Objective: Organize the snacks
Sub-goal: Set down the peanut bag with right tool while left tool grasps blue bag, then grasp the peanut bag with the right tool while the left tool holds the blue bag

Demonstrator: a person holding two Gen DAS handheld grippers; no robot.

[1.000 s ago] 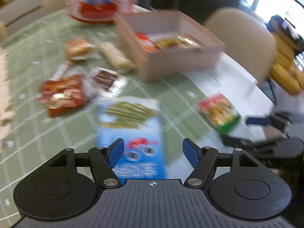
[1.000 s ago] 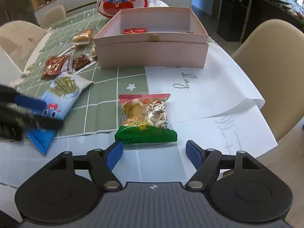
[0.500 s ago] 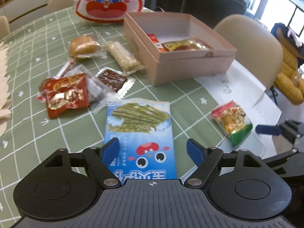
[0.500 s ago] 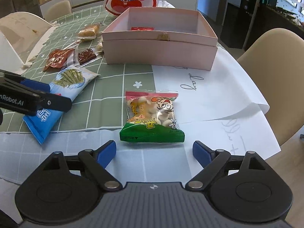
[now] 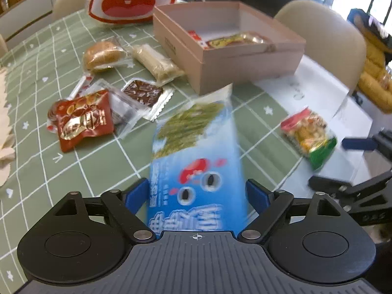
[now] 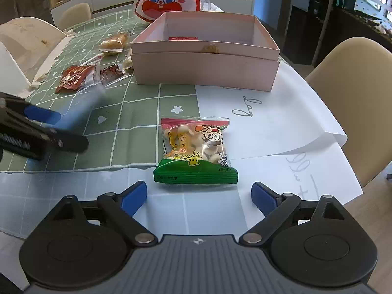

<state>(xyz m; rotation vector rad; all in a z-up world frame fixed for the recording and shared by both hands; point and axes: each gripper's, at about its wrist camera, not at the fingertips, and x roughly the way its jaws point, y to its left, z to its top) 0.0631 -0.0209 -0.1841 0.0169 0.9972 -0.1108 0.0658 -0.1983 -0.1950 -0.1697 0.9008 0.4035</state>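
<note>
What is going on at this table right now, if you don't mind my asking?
A person is sorting snacks into the pink box, a hand-held gripper in each hand. The left hand-held gripper has the blue snack bag between its fingers; the bag is blurred and looks lifted toward the box. The right hand-held gripper is open, just short of the green-and-red snack packet on the table. The box already holds a couple of packets, and several more lie on the green tablecloth.

I see a green white-gridded tablecloth [image 5: 36, 78] over the table. White paper sheets with handwriting [image 6: 281, 127] lie at 3 o'clock in the right wrist view. Beige moulded chair [image 6: 355, 85] just beyond them at 3. Another beige chair [image 5: 328, 36] at 1 in the left wrist view, dark cabinet [image 6: 303, 31] at 1.
</note>
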